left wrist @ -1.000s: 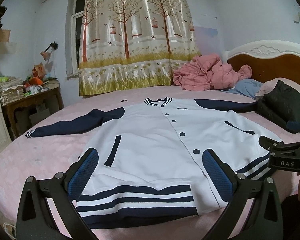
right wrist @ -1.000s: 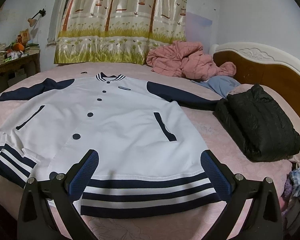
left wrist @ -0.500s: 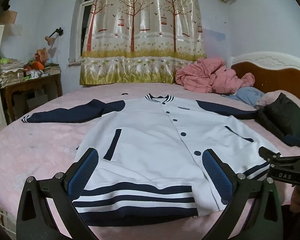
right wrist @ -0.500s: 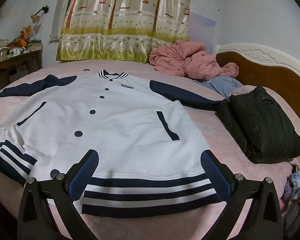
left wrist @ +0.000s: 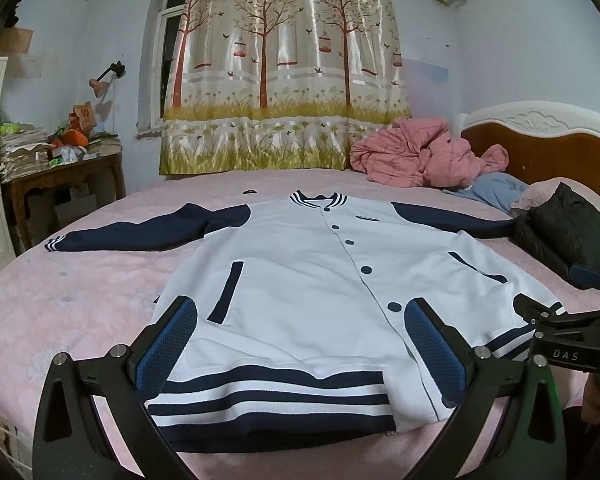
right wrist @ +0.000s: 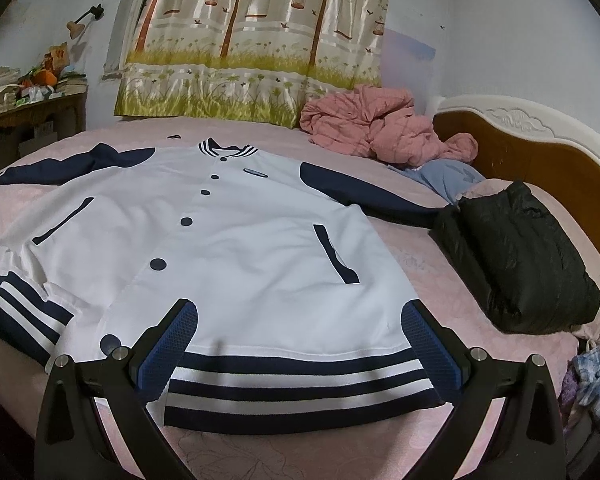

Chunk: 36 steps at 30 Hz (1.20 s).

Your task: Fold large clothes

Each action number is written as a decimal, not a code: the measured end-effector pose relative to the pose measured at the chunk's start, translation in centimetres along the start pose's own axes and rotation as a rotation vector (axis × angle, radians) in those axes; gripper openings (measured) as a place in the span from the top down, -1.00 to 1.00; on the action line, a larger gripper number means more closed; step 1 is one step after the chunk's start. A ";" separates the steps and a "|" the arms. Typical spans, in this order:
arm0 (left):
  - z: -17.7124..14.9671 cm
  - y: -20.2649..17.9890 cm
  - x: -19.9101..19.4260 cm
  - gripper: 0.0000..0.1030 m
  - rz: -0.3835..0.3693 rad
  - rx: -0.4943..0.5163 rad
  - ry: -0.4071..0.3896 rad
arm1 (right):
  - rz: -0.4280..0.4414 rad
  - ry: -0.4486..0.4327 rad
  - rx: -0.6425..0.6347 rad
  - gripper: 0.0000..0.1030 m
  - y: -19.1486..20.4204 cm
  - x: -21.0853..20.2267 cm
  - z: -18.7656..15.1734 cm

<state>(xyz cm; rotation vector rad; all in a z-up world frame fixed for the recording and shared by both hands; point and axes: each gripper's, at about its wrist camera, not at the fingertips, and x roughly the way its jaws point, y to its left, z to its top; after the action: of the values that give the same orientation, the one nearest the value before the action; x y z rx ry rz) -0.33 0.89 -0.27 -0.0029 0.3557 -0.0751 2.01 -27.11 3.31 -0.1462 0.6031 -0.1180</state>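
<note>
Bare pink bedspread [left wrist: 80, 288] lies open at the frame's left and bottom edge. At right, a black puffy folded coat [right wrist: 516, 256] covers the navy sleeve end; a crumpled pink quilt [right wrist: 380, 128] blocks the upper right.

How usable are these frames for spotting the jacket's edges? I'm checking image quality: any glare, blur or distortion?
Left wrist view: strong fisheye bending, black corner vignette; the white jacket is sharp, dim bluish room light, sheen on the curtain. Right wrist view: same curving of the bed and headboard; hem stripes crisp, soft shadow under the hem, no blown-out glare on the jacket.
</note>
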 end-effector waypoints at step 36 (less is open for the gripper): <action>-0.7 -3.5 -1.7 -1.00 0.014 0.188 -0.094 | 0.004 0.002 0.062 -1.00 -1.0 0.9 -0.8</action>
<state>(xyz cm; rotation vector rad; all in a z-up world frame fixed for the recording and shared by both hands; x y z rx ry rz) -2.44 -2.44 -0.31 0.1810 0.2539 -0.0943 2.25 -28.26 2.35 -0.0849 0.6009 -0.1327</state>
